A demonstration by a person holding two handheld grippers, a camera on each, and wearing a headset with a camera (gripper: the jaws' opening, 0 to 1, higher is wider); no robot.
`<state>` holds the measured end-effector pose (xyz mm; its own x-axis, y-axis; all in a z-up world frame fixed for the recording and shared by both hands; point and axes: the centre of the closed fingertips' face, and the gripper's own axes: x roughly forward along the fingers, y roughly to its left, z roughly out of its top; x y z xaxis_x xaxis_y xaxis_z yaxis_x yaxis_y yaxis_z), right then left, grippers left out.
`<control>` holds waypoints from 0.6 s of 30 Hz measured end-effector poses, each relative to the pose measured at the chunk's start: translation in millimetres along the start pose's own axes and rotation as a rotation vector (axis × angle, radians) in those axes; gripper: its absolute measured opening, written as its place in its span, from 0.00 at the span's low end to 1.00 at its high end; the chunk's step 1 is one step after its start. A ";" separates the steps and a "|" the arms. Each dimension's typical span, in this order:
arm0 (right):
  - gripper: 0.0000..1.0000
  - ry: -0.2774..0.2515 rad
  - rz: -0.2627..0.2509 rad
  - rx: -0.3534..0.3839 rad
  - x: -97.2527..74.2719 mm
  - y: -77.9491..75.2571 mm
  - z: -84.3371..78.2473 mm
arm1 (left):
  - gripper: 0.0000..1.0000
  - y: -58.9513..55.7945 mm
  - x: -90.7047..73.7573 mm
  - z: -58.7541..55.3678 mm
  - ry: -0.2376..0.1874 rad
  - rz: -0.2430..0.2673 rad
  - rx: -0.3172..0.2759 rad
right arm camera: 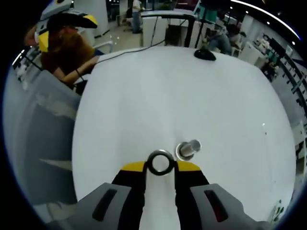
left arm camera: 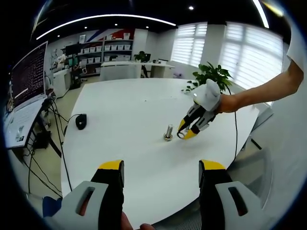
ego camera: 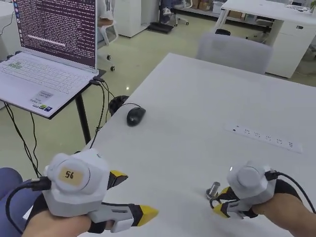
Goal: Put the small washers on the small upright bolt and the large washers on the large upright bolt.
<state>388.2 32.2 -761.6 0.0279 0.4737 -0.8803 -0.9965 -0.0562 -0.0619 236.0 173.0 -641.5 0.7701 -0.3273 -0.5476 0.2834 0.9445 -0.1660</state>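
Right gripper view — tongs (right arm camera: 160, 167) pinch washer (right arm camera: 160, 156) just beside bolt (right arm camera: 189, 148).

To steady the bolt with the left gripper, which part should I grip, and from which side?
Probably the lower shank of the bolt, jaws level, coming from where the left gripper now is. The bolt stands upright, its top must stay free, and the right gripper holds a washer on the other side.

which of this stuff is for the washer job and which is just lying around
For the job: washer, held in the right gripper; upright bolt just beyond it; left gripper, open and holding nothing.
Lying about: mouse; power strip; laptop.
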 end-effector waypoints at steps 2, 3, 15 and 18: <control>0.23 -0.003 -0.017 0.003 -7.4 -5.2 -0.4 | 0.62 -1.3 0.9 -0.3 0.003 -0.003 0.003; 0.23 -0.006 -0.022 0.004 -9.7 -7.5 0.0 | 0.62 -1.8 1.3 -0.3 0.003 -0.004 0.003; 0.23 -0.026 -0.058 -0.020 -17.2 -37.8 28.2 | 0.62 -5.1 2.0 -0.2 0.008 -0.011 0.008; 0.23 -0.013 -0.049 -0.030 -10.9 -41.4 32.0 | 0.62 -4.1 0.5 -0.7 0.008 -0.008 0.006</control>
<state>426.7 57.5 -734.3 0.0750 0.4882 -0.8695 -0.9912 -0.0587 -0.1185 234.8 168.9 -641.6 0.7635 -0.3344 -0.5525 0.2927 0.9418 -0.1655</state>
